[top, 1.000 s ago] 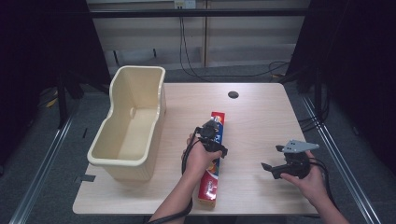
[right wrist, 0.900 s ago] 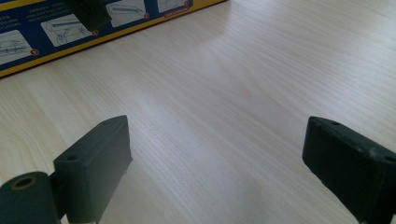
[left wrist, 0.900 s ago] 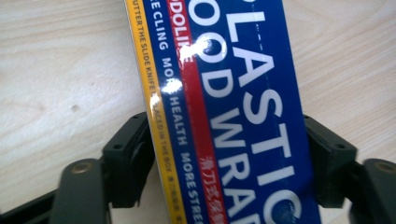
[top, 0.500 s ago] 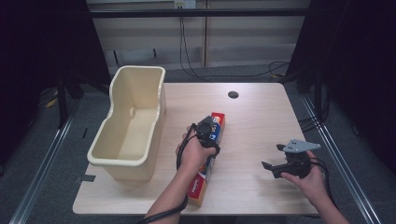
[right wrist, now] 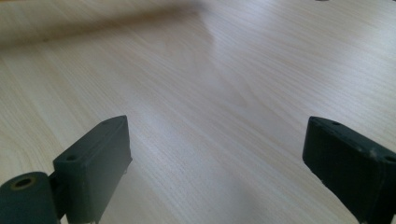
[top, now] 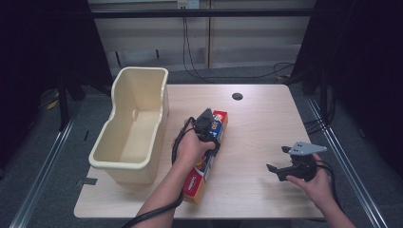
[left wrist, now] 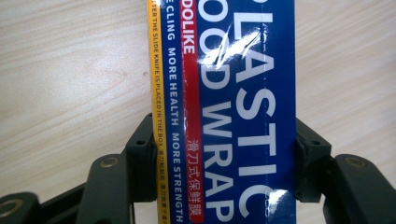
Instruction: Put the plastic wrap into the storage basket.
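Plastic-wrap box lies lengthwise near the middle of the table, just right of the cream tub; in the high view we hold it in our left gripper, and our hand covers its middle. Since a second ago its far end has lifted and swung toward the tub, the jaws having just closed on it. Our right gripper hovers well apart, jaws wide and empty.

In the left gripper view both pads press the box's sides; we read "PLASTIC WRAP", "MORE HEALTH MORE STRENGTH", with the edges cut off.

In the right gripper view the open jaws frame bare wood.
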{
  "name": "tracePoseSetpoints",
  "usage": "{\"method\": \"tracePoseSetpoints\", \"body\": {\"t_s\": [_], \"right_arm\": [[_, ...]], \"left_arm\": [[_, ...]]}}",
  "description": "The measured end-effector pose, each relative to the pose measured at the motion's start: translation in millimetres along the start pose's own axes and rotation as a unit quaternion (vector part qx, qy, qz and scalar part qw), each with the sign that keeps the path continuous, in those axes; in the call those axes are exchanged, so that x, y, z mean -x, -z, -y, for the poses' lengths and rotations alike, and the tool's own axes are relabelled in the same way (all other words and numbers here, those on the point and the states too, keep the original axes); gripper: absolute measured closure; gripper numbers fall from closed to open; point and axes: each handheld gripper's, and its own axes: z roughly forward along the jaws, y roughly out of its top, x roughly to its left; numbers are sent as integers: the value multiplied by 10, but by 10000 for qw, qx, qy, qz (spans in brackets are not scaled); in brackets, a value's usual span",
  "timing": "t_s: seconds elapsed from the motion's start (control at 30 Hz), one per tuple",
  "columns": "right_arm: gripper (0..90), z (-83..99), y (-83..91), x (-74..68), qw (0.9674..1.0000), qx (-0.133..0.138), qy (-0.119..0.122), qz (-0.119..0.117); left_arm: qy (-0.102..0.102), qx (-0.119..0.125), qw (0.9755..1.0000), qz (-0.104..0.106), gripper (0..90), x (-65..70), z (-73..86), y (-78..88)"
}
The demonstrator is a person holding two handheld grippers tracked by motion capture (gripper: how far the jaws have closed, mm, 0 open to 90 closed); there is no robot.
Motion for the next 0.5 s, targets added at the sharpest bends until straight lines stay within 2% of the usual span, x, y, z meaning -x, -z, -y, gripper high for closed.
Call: {"method": "tracePoseSetpoints", "body": {"t_s": [0.03,0.1,0.23,0.5], "right_arm": [[76,0,-1,-1,10000,0,-4,0],[76,-1,0,-1,10000,9,3,2],[76,-3,-1,3,10000,40,32,-41],[72,-4,-4,-1,10000,21,17,-16]], "left_arm": [[6,18,10000,46,405,0,-5,33],[-14,17,10000,-6,405,5,-22,147],[-40,18,10000,-48,405,-7,-36,243],[-44,-40,10000,28,405,-44,-64,487]]}}
